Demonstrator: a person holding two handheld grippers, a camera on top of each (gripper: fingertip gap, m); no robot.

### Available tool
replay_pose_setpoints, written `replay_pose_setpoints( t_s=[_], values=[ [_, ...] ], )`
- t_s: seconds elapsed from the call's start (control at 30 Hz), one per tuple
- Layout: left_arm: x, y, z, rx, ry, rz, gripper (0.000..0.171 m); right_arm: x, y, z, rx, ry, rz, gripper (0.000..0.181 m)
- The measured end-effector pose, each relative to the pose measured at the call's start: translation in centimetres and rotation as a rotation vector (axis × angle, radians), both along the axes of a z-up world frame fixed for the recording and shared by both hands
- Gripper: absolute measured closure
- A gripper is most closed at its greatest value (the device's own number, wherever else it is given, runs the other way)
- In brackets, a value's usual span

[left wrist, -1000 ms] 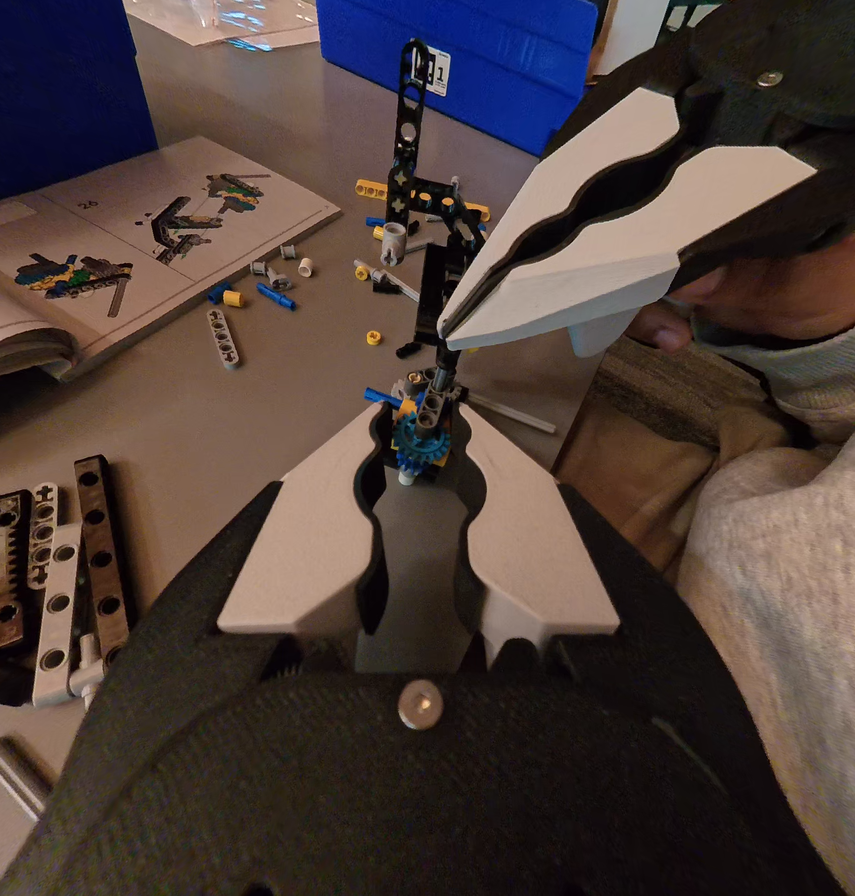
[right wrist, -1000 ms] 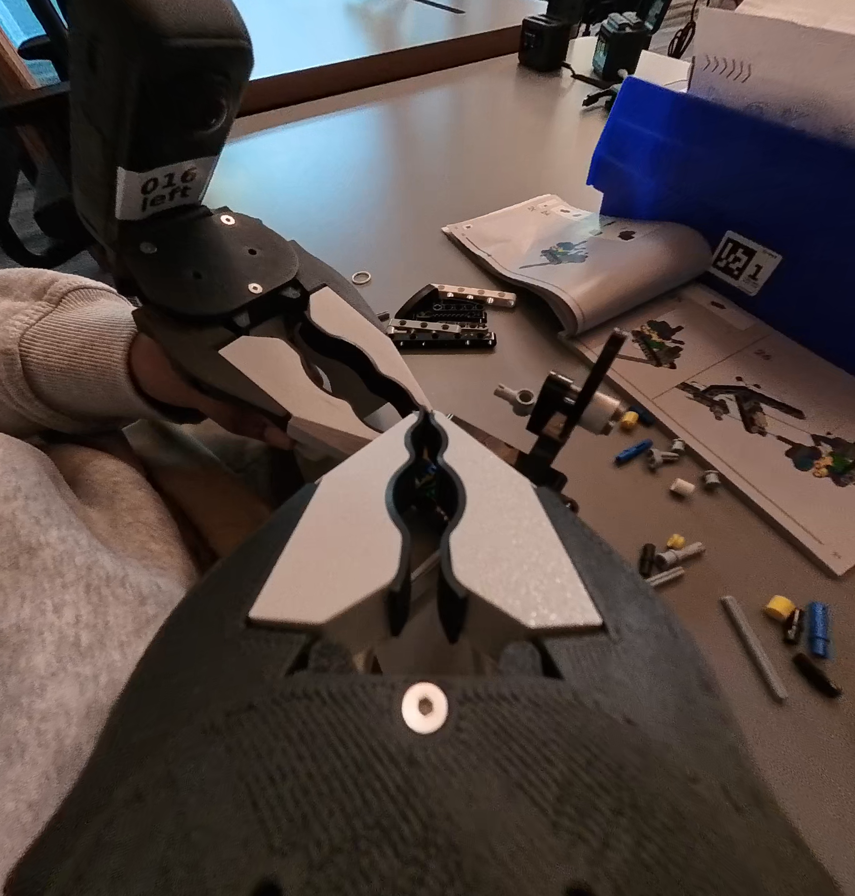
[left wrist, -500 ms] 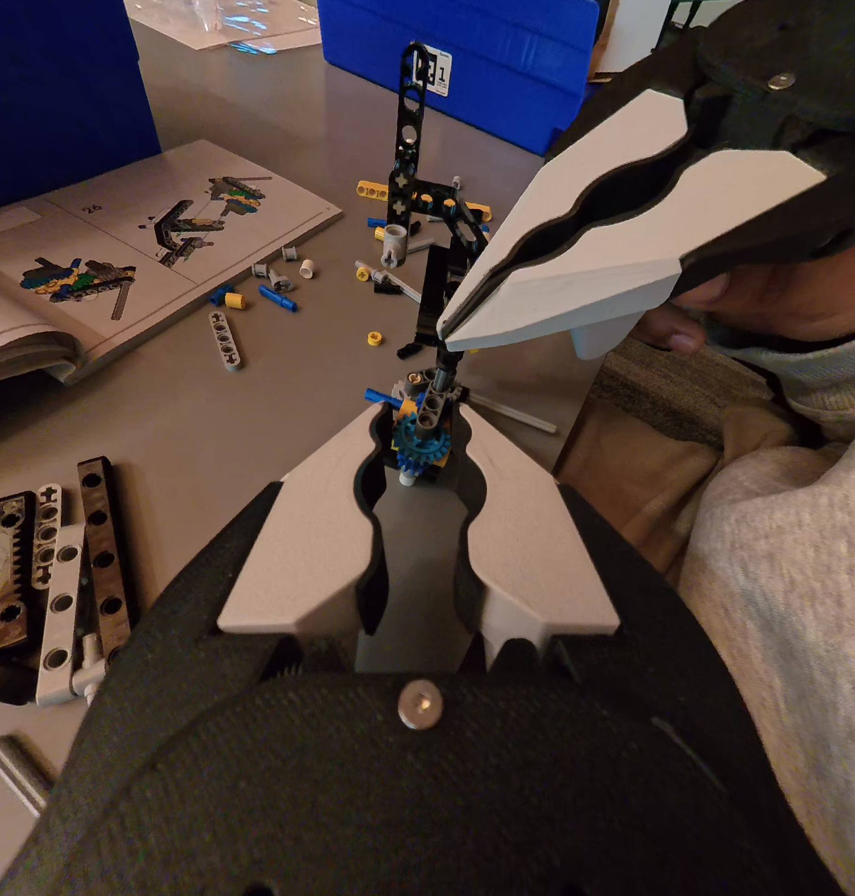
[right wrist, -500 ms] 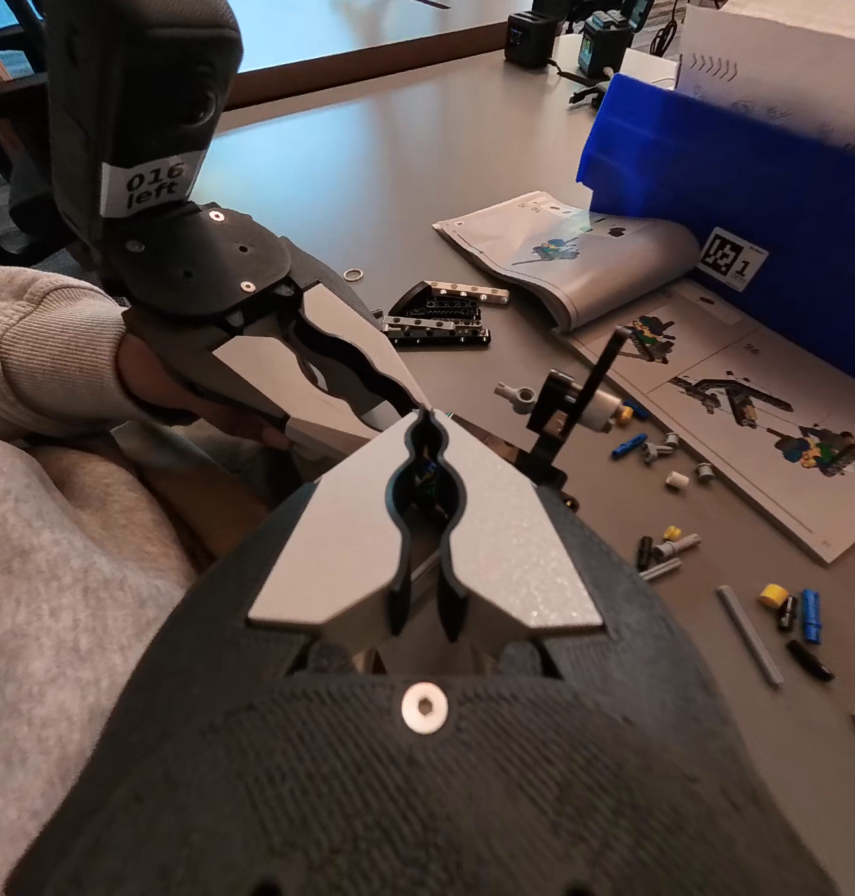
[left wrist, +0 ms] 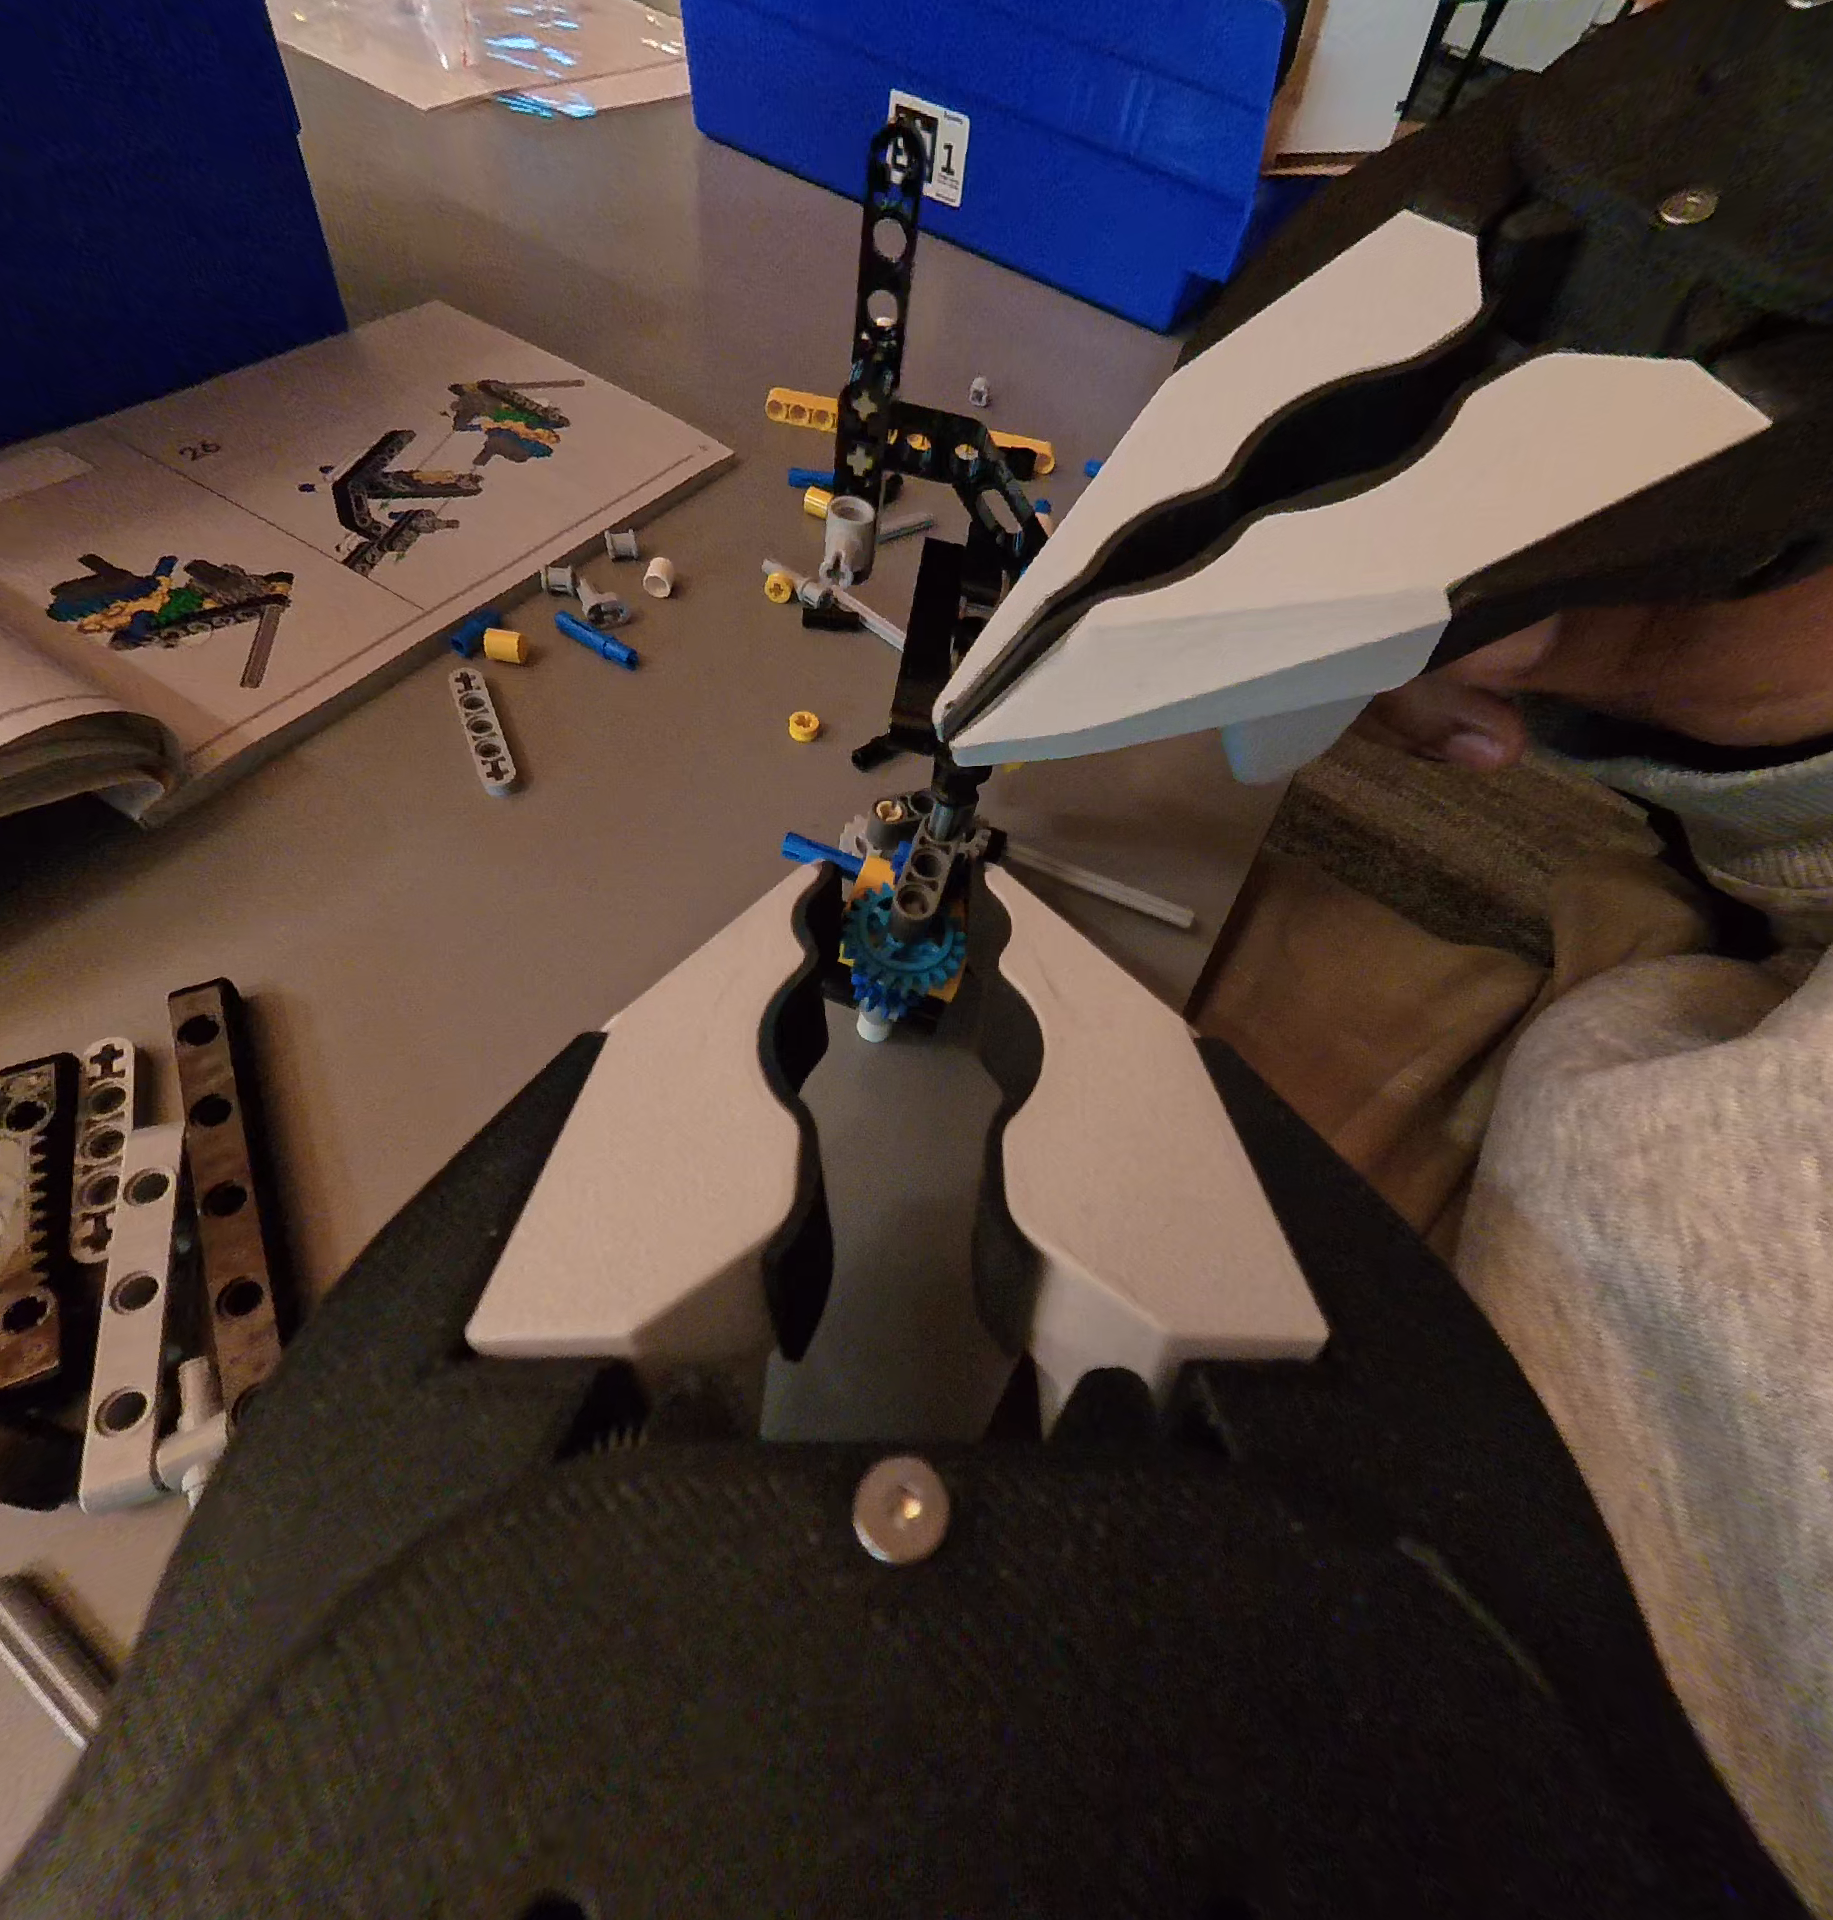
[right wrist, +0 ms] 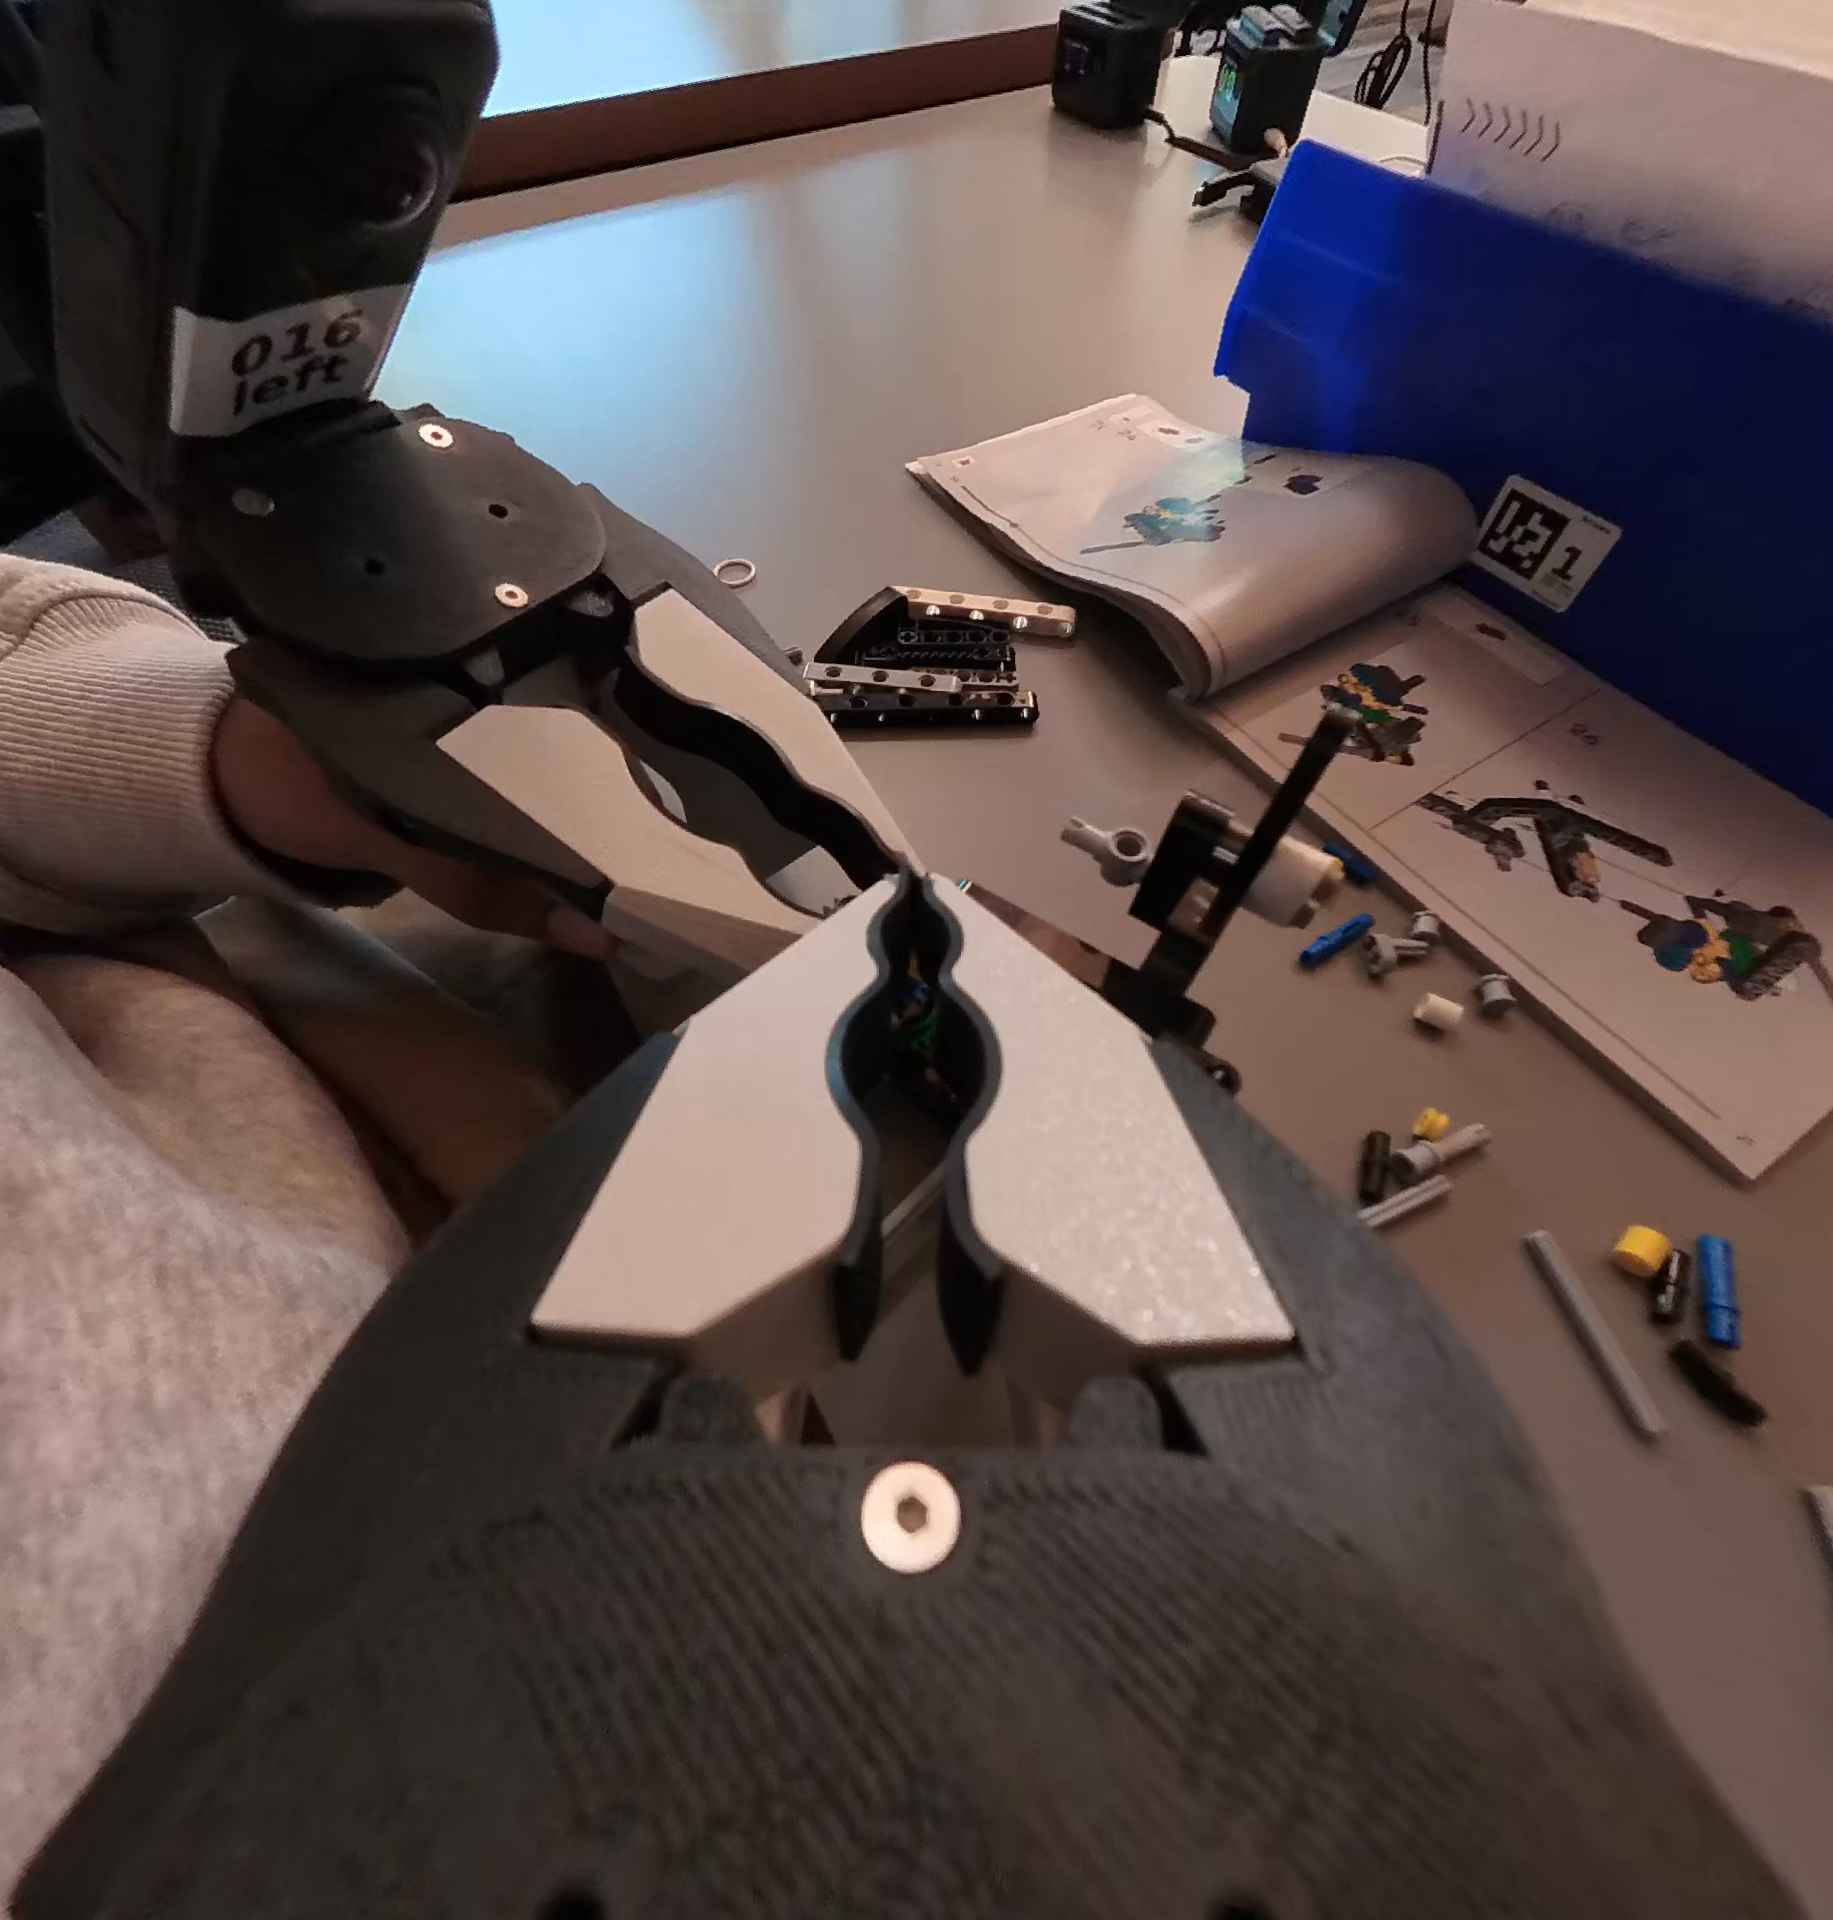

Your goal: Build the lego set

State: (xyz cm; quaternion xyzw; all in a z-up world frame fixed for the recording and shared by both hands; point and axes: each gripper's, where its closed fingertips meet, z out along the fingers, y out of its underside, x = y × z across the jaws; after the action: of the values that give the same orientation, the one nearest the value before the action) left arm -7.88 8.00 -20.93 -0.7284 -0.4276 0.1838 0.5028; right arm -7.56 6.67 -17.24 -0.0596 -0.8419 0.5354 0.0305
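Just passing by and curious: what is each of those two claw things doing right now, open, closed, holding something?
Left gripper: closed on the small gear assembly.
Right gripper: closed, fingertips pinching a dark pin atop that assembly.

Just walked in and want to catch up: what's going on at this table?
A person is building a lego set with two handheld grippers. The left gripper clamps a small assembly with a blue gear, while the right gripper pinches a dark pin at its top. Loose pieces and an open instruction booklet lie on the grey table.
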Motion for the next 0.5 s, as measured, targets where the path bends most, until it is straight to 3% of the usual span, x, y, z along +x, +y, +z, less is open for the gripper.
replay_pose_setpoints(
  t_s=[0.5],
  values=[
    [0.02,0.01,0.0,-0.001,0.001,-0.001,0.148,0.05,0.02,-0.1,0.025,-0.003,-0.039,0.18]
  ],
)
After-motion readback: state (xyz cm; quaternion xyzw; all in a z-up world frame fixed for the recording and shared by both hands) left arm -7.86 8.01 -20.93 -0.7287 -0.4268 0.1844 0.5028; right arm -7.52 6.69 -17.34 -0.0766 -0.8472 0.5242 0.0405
